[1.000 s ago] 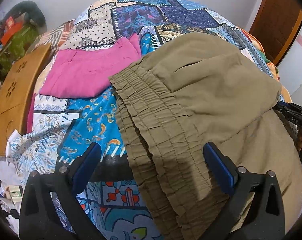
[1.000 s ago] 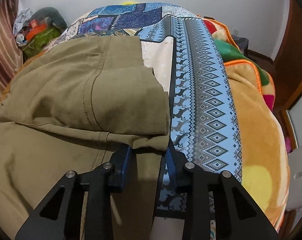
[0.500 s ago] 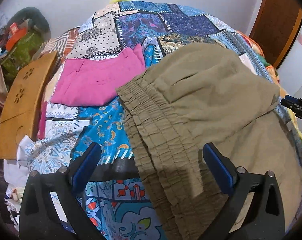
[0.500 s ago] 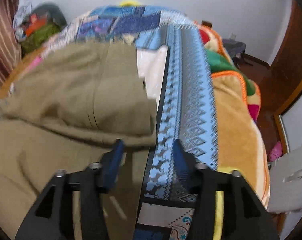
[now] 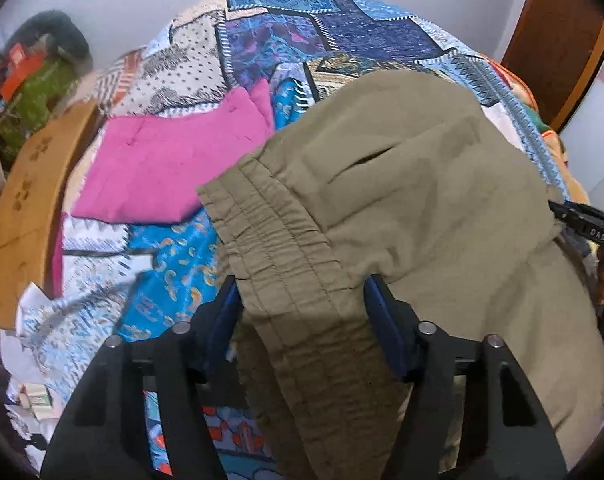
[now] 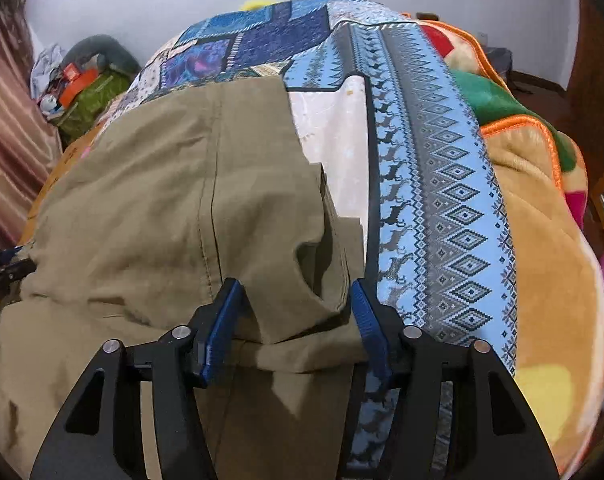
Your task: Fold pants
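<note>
Olive-green pants (image 5: 414, 200) lie partly folded on a patchwork bedspread (image 5: 302, 36). In the left wrist view my left gripper (image 5: 306, 320) straddles the gathered elastic waistband (image 5: 269, 248), with the cloth bunched between its blue pads (image 5: 382, 320), jaws half closed. In the right wrist view the pants (image 6: 161, 208) fill the left side. My right gripper (image 6: 295, 320) straddles a raised fold at the pants' right edge (image 6: 318, 272), jaws half closed around it. The right gripper also shows at the right rim of the left wrist view (image 5: 586, 228).
A folded pink garment (image 5: 169, 168) lies beyond the waistband. A wooden board (image 5: 25, 208) stands at the bed's left edge, with clutter (image 5: 33, 80) behind it. An orange and green fleece blanket (image 6: 542, 200) covers the bed's right side. A brown door (image 5: 558, 40) stands far right.
My left gripper has narrowed from wide open onto the waistband. My right gripper opened, moved forward, and now sits around a raised fold at the pants' right edge.
</note>
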